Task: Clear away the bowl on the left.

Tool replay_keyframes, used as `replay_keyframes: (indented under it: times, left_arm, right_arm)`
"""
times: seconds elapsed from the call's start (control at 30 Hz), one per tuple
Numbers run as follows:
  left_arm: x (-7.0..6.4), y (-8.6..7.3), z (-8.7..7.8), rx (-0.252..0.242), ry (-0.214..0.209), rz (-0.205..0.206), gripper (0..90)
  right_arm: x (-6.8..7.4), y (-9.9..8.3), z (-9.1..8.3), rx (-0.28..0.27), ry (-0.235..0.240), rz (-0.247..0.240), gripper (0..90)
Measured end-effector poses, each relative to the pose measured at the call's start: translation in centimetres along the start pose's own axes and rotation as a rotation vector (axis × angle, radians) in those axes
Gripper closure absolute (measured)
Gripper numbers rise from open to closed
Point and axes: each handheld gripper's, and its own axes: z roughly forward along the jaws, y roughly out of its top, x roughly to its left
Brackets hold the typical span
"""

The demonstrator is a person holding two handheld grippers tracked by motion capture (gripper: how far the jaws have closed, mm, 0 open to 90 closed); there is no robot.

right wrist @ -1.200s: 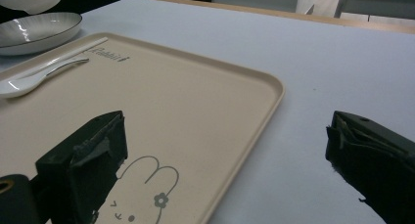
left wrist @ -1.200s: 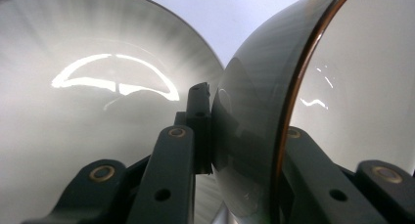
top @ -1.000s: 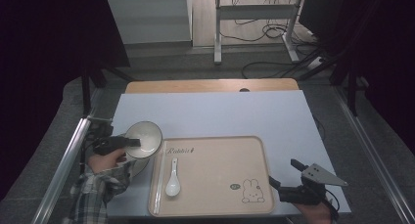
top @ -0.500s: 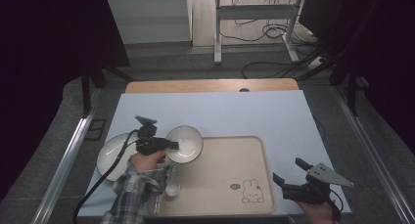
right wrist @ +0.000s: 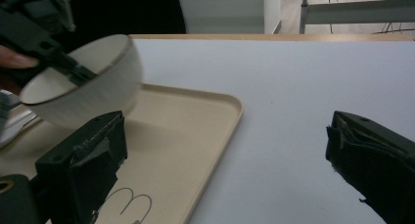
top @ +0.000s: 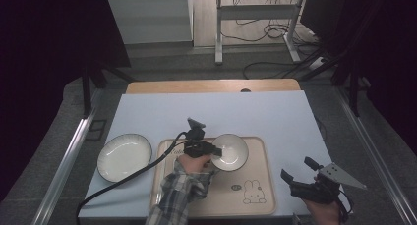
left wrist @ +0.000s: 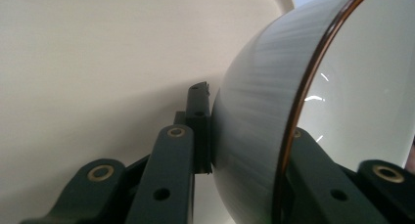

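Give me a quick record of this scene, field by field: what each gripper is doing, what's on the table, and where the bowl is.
left gripper: shut on the bowl's rim, one jaw inside, one outside
bowl: white, held tilted above the tray
tray: beige, rabbit drawing at its near right
plate: white, on the table left of the tray
right gripper: open, holding nothing, at the table's near right edge
table: pale blue top
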Motion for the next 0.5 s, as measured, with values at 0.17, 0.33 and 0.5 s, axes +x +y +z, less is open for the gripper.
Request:
replay_keyframes:
  times: [0.17,0.33,0.5]
  left_arm:
    - [-1.1,1.1,2.6,0.037,0.027,0.002,77.9]
    - [-1.9,1.8,4.4,0.065,0.038,-0.001,77.9]
    - [-2.5,2.1,5.7,0.098,0.090,-0.003,77.7]
  right_arm:
    - [0.0,0.0,0.0,0.000,0.012,0.003,1.6]
    - [-0.1,0.0,0.1,-0.002,0.020,0.011,1.6]
    - [-0.3,0.2,-0.2,-0.016,0.023,0.024,1.6]
